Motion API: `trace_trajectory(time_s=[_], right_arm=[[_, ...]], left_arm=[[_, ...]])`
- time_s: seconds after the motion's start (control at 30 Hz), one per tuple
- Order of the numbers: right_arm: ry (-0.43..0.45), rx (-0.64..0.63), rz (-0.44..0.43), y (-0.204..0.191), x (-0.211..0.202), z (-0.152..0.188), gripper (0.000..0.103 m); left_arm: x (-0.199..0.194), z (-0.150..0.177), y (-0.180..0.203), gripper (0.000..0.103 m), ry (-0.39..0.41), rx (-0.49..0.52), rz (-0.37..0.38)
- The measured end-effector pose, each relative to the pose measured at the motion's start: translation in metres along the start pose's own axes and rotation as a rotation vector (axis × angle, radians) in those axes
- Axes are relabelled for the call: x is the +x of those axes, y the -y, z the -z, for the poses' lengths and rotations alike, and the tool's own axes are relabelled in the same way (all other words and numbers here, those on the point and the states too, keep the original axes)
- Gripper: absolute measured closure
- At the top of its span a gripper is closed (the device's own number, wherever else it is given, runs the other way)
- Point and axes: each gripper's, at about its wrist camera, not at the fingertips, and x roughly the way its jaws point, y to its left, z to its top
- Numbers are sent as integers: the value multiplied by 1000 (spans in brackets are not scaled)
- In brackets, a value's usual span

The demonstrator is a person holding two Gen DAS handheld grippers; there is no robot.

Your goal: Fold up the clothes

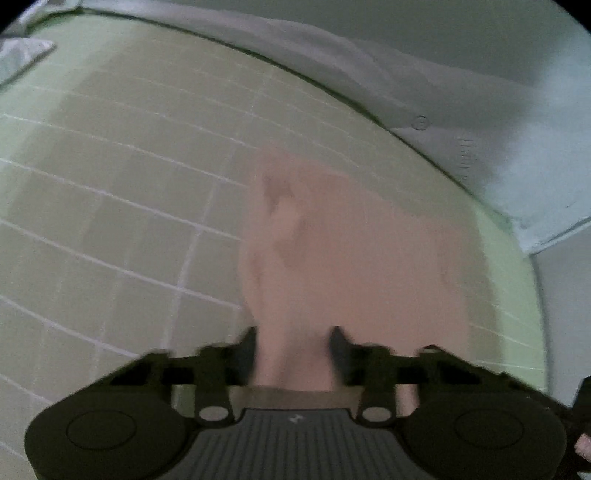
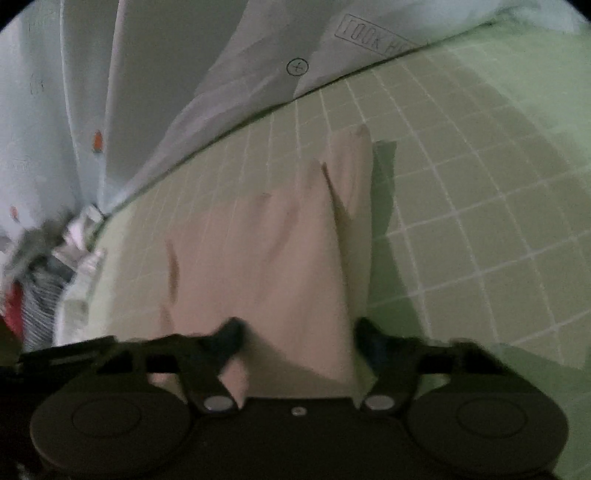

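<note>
Pink cloth (image 1: 332,258) lies between both grippers' (image 1: 295,343) (image 2: 297,332) parted fingers; grip unclear.

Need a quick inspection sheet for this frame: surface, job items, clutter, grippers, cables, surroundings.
Surface: green mat with a white grid, lying on pale printed sheeting.
Job's things: one pinkish-beige cloth, rumpled on the mat; both views are motion-blurred.
Clutter: striped and red items beyond the mat's edge in the right wrist view, too blurred to identify.
Grippers: left hand-held gripper has its fingers apart, with the cloth running between them; right hand-held gripper likewise. Whether either is gripping the cloth cannot be told.
Cables: nothing seen.
Surroundings: pale sheeting beyond the mat's edge; part of a hand shows at the edge of the left wrist view.
</note>
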Motion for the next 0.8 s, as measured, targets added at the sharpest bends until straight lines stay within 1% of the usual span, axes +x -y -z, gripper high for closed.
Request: trace_trajectory(time_s=[0.03, 0.07, 0.1, 0.13, 0.2, 0.3, 0.33, 0.37, 0.4, 0.43, 0.47, 0.5, 0.53, 0.57, 0.63, 0.7, 0.73, 0.8], right_arm=[[1, -23, 0, 0, -4, -2, 66], [11, -47, 17, 2, -9, -4, 69], [22, -71, 35, 4, -15, -7, 73], [33, -94, 54, 7, -20, -9, 74], [65, -103, 105, 22, -32, -16, 75], [115, -53, 166, 68, -58, -26, 74], [138, -44, 201, 83, -68, -29, 73], [162, -35, 238, 98, -77, -33, 71], [186, -27, 275, 113, -86, -36, 65], [217, -11, 326, 128, -96, -40, 55], [250, 16, 373, 141, -104, -44, 51], [290, 63, 424, 153, -116, -45, 43], [331, 113, 477, 165, -127, -46, 37], [377, 167, 513, 175, -139, -43, 36], [477, 292, 586, 185, -164, -26, 19], [542, 422, 628, 188, -182, -2, 17], [551, 483, 622, 190, -189, 9, 17], [551, 600, 550, 191, -193, 27, 17]], left_arm=[[1, 3, 2, 74, -4, -1, 6], [1, 6, 4, 75, -8, -2, 12], [4, 4, 14, 76, -10, 27, 16], [7, 3, 21, 77, -16, 40, 30], [19, 1, 42, 78, -32, 69, 76], [44, 1, 96, 78, -59, 143, 127], [54, 2, 114, 78, -69, 155, 146], [63, 3, 133, 78, -79, 166, 164], [73, 4, 151, 78, -89, 178, 183], [85, 6, 172, 78, -100, 170, 206], [95, 7, 186, 78, -109, 155, 223], [106, 7, 201, 78, -119, 138, 242], [116, 10, 218, 78, -122, 121, 260], [122, 12, 232, 77, -120, 123, 272], [128, 21, 257, 77, -110, 154, 279], [131, 24, 270, 76, -105, 181, 279], [129, 28, 272, 73, -103, 185, 276], [127, 28, 267, 70, -108, 181, 282]])
